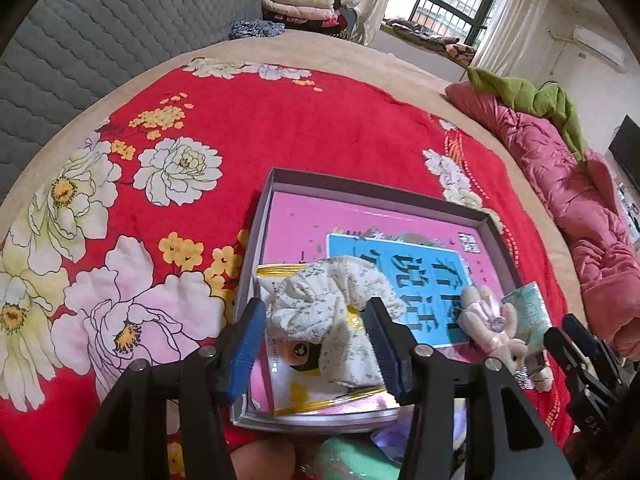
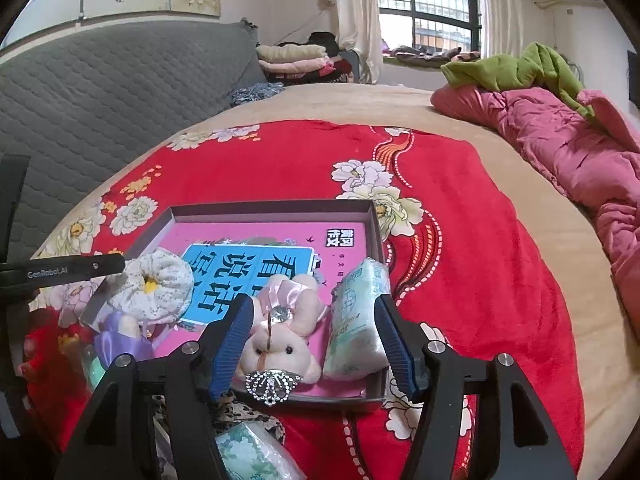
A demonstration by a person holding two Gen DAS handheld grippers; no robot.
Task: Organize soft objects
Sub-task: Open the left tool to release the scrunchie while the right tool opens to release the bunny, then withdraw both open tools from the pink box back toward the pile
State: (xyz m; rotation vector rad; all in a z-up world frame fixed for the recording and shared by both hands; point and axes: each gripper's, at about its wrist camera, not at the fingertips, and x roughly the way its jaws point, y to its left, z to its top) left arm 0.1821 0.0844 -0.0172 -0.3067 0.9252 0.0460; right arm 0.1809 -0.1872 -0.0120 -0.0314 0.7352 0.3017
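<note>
Soft things lie in a box [image 1: 280,184] on a red floral blanket [image 1: 328,128].
The left gripper [image 1: 316,340] stands open around a rolled floral cloth [image 1: 332,300], pads clear; the right gripper [image 2: 316,340] stands open over a pink bunny [image 2: 280,332] and tissue pack [image 2: 356,320]. Only the right view shows a second pack [image 2: 252,452] outside the box.

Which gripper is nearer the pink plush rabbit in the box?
Right. The right gripper is open with the plush rabbit between its fingers; the left gripper stands over the floral cloth bundle, beside the rabbit.
</note>
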